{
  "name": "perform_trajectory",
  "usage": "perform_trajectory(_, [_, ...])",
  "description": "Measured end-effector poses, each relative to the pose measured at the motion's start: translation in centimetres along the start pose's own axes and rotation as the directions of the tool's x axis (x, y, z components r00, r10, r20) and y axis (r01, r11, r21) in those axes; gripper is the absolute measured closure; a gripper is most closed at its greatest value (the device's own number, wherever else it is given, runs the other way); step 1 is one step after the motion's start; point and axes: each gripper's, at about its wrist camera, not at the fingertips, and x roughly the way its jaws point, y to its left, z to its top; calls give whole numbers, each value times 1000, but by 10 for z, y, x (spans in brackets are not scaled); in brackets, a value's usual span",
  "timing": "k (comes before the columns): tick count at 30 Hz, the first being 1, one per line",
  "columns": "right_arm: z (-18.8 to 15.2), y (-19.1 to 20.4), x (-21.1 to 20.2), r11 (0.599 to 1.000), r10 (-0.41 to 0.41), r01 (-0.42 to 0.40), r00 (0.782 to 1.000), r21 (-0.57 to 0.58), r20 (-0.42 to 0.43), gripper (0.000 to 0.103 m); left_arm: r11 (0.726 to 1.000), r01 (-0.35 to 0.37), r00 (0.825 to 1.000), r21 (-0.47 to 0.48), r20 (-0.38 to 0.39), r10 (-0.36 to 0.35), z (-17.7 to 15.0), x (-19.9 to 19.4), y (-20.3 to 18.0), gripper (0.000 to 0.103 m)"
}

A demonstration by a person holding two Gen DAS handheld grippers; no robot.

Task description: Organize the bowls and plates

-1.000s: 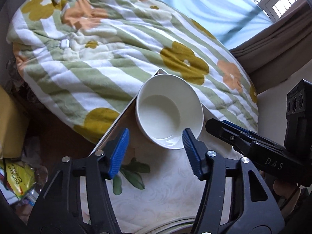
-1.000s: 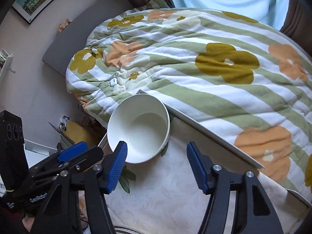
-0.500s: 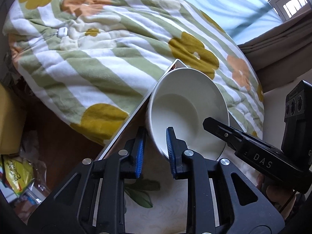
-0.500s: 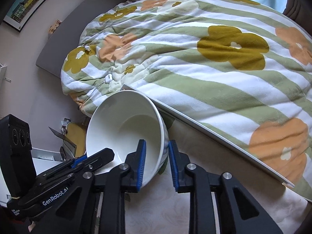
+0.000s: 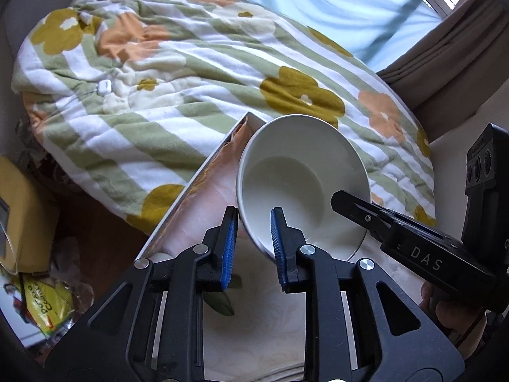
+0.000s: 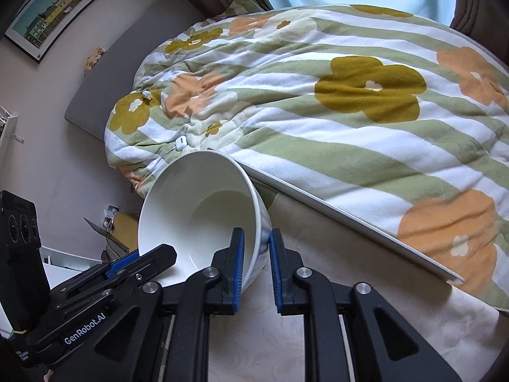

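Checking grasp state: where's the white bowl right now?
The white bowl is tilted above the near table corner beside the floral duvet, its rim pinched by both the left gripper and right gripper.

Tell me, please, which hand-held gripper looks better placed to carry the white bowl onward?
Neither clearly: the left hand-held gripper and the right hand-held gripper each clamp the rim on opposite sides of the tilted white bowl, so a shared carry seems likeliest.

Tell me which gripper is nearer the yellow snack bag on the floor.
Left. The left gripper, shut on the white bowl rim, is on the side toward the snack bag lying down-left of it; the right gripper holds the opposite rim, farther away.
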Motion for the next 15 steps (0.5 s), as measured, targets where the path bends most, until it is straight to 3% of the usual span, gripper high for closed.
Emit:
perform_trajectory(7, [-36, -5, -84, 1000, 22, -23, 994, 3, 107, 88, 998, 8, 997, 65, 80, -13, -36, -66, -56, 84])
perform_trajectory(15, [-113, -27, -183, 1000, -30, 29, 983, 11, 183, 88, 987, 61, 990, 149, 117, -79, -114, -131, -134, 84])
